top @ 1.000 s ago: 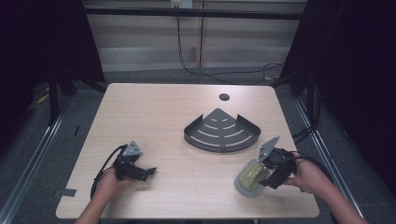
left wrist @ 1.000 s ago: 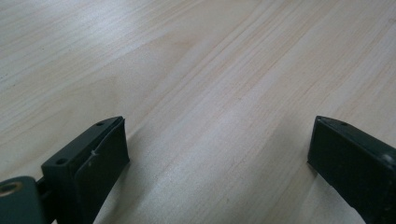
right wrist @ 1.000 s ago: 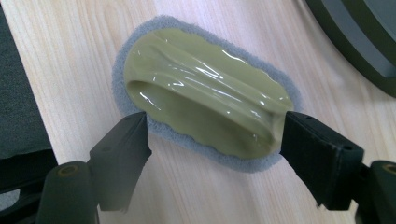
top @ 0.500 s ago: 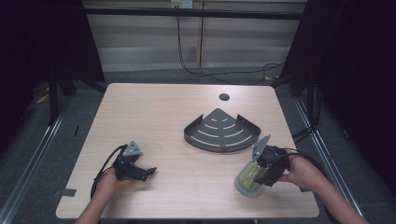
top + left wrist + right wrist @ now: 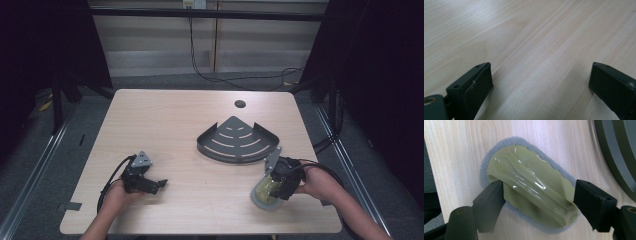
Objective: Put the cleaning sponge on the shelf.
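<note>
A scrubber (image 5: 262,194) with a pale green see-through handle on a grey pad (image 5: 486,162) lies flat near the table's front right. My right gripper (image 5: 271,186) reaches over it from the right. In the right gripper view its jaws (image 5: 537,195) hold the handle (image 5: 531,182) across its width, one pad against each side. They have just been closing a little on it. My left gripper (image 5: 159,185) rests at the front left, and its jaws (image 5: 540,75) stand wide apart over bare wood.
A dark grey fan-shaped corner rack (image 5: 237,142) sits just behind the scrubber, with its rim at the right gripper view's upper right (image 5: 621,152). A round hole (image 5: 240,104) is near the table's far edge. The wooden table (image 5: 165,130) has dark floor around it.
My right gripper has shifted slightly left over the scrubber, and the scrubber has edged left with it. The left gripper has stayed where it was.
</note>
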{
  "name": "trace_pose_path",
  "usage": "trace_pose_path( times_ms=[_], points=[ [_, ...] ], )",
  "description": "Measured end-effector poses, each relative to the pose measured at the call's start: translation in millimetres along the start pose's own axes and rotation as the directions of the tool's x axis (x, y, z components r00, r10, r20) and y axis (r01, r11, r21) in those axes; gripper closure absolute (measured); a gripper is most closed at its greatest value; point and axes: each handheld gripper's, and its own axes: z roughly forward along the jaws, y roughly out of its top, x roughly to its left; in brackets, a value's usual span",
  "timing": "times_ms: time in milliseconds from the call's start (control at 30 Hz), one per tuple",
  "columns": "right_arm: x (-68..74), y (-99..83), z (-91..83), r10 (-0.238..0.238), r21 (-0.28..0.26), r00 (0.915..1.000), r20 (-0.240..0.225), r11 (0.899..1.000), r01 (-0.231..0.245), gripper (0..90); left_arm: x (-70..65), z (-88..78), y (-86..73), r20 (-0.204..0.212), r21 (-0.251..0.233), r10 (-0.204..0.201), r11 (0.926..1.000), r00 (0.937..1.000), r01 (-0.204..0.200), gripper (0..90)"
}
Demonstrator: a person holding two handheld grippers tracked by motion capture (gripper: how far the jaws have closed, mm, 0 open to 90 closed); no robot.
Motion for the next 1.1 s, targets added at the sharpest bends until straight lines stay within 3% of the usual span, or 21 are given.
trace_pose_path(
  times_ms=[200, 400, 533, 600, 633, 767, 1100],
  points=[
    [-0.7, 0.8, 1.7, -0.013, 0.005, 0.9999, -0.009, 1.0, 0.013, 34.6, 0.0, 0.0, 0.0, 0.0, 0.001, 0.0, 1.0, 1.0, 0.0, 4.5],
    [-2.7, -0.8, -0.2, -0.006, 0.003, 0.9994, -0.034, 1.0, 0.006, 56.3, 0.0, -0.1, 0.0, 0.0, 0.001, 0.0, 1.0, 1.0, 0.0, 4.5],
    [-4.6, -2.8, -4.1, 0.026, 0.01, 0.998, -0.057, 1.0, -0.025, 70.8, 0.1, -0.1, 0.1, 0.001, 0.001, 0.0, 1.0, 1.0, 0.0, 4.5],
    [-6.2, -3.3, -5.1, 0.056, 0.03, 0.9965, -0.062, 0.998, -0.054, 71.2, 0.1, -0.1, 0.1, 0.001, 0.001, 0.0, 1.0, 1.0, 0.0, 4.5],
    [-5.4, -3.5, -5.6, 0.096, 0.049, 0.9934, -0.063, 0.994, -0.093, 71.3, 0.1, -0.1, 0.0, 0.001, 0.001, 0.0, 1.0, 1.0, 0.0, 4.5],
    [-9.1, -3.5, -5.8, 0.155, 0.055, 0.9859, -0.062, 0.987, -0.152, 71.8, 0.1, -0.1, 0.0, 0.001, 0.001, 0.0, 1.0, 1.0, 0.0, 4.5],
    [-12.7, -0.5, -12.8, 0.201, 0.067, 0.9781, -0.053, 0.978, -0.198, 72.0, 0.0, -0.1, 0.0, 0.001, 0.001, 0.0, 1.0, 1.0, 0.0, 4.5]
  ],
)
